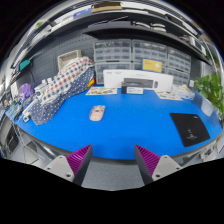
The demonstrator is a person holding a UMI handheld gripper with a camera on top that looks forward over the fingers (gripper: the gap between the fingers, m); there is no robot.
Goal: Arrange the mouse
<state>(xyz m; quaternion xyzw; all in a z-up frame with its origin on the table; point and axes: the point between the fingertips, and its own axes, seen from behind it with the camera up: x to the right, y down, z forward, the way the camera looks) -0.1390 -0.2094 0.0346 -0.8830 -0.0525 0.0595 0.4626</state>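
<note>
Mouse (97, 113) lengthwise beyond open tool (113, 160)

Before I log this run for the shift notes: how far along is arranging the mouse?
Nothing looks done. The mouse lies on the blue table, well apart from the black mouse pad. In hand: nothing; the gripper is open and empty, its fingers short of the mouse. Left: reach, grasp and place it, probably on the mouse pad.

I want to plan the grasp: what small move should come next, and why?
Probably move the open gripper forward and a little left toward the mouse. The mouse lies on the blue table cover, well beyond the fingers, apart from the black mouse pad.
</note>
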